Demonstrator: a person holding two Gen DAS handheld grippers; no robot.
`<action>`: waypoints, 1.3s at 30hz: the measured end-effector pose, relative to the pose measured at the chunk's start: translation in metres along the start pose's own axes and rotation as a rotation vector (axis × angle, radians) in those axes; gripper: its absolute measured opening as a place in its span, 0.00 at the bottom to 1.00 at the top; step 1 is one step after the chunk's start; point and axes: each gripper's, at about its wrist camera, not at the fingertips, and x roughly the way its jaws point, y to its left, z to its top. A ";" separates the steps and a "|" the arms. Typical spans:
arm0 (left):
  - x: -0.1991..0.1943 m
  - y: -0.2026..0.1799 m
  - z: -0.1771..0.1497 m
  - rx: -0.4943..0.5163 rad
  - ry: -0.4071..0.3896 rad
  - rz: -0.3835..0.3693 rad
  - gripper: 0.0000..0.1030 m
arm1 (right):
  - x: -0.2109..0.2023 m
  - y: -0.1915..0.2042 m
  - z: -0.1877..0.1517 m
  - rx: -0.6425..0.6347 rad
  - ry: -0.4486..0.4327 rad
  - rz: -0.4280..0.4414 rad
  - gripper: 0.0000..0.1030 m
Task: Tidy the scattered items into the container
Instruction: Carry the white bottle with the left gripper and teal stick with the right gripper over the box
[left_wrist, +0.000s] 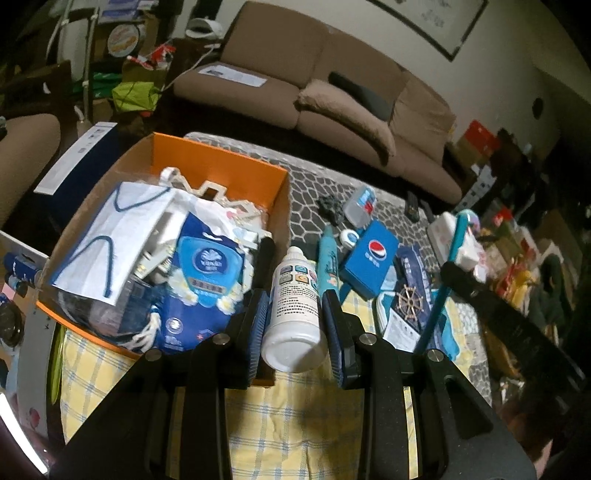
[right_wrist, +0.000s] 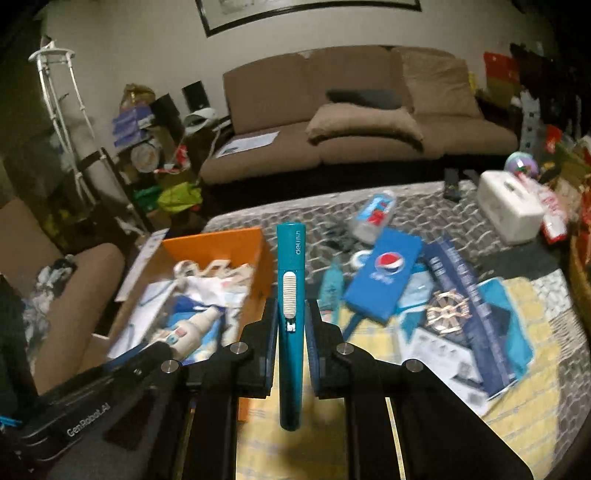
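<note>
Left wrist view: left claw (left_wrist: 295, 314) clamps a white bottle (left_wrist: 294, 306) beside the well-filled orange box (left_wrist: 236, 173); right claw (right_wrist: 291, 325) pinches a teal pen (right_wrist: 291, 295) above the desk (right_wrist: 461, 218). Pepsi box (right_wrist: 384, 277), booklet (right_wrist: 465, 295) and more remain scattered.

My left gripper (left_wrist: 295, 314) pinches a smooth white plastic bottle (left_wrist: 293, 306); my right gripper (right_wrist: 291, 317) pinches a glossy teal plastic pen (right_wrist: 291, 295). Left of the bottle, the matt orange cardboard box (left_wrist: 221, 162) holds shiny plastic packs. Checked cloth (left_wrist: 295, 413) lies beneath.
</note>
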 end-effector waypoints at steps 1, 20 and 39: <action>-0.002 0.004 0.002 -0.009 -0.006 -0.001 0.27 | 0.002 0.005 0.000 0.001 0.003 0.007 0.13; -0.042 0.072 0.010 0.027 -0.106 0.117 0.27 | 0.036 0.087 -0.015 -0.062 0.041 0.121 0.13; -0.038 0.073 0.016 0.079 -0.143 0.123 0.27 | 0.093 0.088 -0.035 -0.024 0.111 0.126 0.13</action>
